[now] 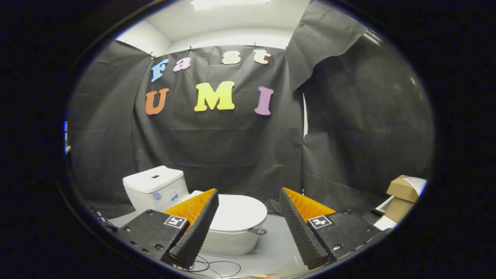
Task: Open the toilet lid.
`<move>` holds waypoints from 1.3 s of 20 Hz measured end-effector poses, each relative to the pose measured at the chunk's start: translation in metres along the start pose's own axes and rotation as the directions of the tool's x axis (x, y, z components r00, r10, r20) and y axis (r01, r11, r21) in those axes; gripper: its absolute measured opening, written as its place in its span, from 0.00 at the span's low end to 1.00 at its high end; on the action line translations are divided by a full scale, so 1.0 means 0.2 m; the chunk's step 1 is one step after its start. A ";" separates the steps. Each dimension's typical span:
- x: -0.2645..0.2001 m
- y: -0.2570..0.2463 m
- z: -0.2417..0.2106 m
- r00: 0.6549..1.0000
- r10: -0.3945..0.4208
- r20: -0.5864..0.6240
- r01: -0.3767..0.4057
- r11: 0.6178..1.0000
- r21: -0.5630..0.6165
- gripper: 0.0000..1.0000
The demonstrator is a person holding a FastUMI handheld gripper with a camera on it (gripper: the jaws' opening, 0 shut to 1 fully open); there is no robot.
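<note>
toilet lid (240, 212) partly hidden behind a claw (248, 207) finger, cardboard boxes (403, 193) cut off

The toilet (232, 228) looks like glossy, smooth ceramic, and its closed lid (240, 212) and the tank (155, 188) have the same smooth shine. The hand-held gripper (248, 228) is spread wide, nothing between; its fingers (195, 228) have ribbed, matt pads. The wall (217, 155) is matt cloth with creases. The boxes (401, 193) on the right are plain matt cardboard. The floor (271, 248) is smooth.
</note>
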State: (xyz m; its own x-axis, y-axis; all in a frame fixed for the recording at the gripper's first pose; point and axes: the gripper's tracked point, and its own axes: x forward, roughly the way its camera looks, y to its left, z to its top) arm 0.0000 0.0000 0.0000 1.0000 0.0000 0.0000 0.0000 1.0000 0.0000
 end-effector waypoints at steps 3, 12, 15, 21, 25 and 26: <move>0.00 0.03 -0.05 1.000 0.003 -0.025 -0.003 1.000 0.004 0.99; 0.02 0.04 -0.09 0.998 0.003 -0.058 -0.001 0.999 0.035 0.99; 0.04 0.03 -0.13 0.997 -0.009 -0.079 0.012 0.999 0.030 0.99; 0.12 0.01 -0.16 0.994 -0.042 -0.103 0.044 0.999 0.024 0.99; 0.19 0.01 -0.19 0.992 -0.039 -0.124 0.041 0.999 0.014 0.99; 0.22 -0.01 -0.20 0.990 -0.041 -0.133 0.043 0.999 0.016 0.99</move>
State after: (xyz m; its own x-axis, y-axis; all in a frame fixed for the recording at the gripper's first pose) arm 0.0441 -0.0012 -0.0403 0.9903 -0.0407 -0.1332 0.0432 0.9989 0.0163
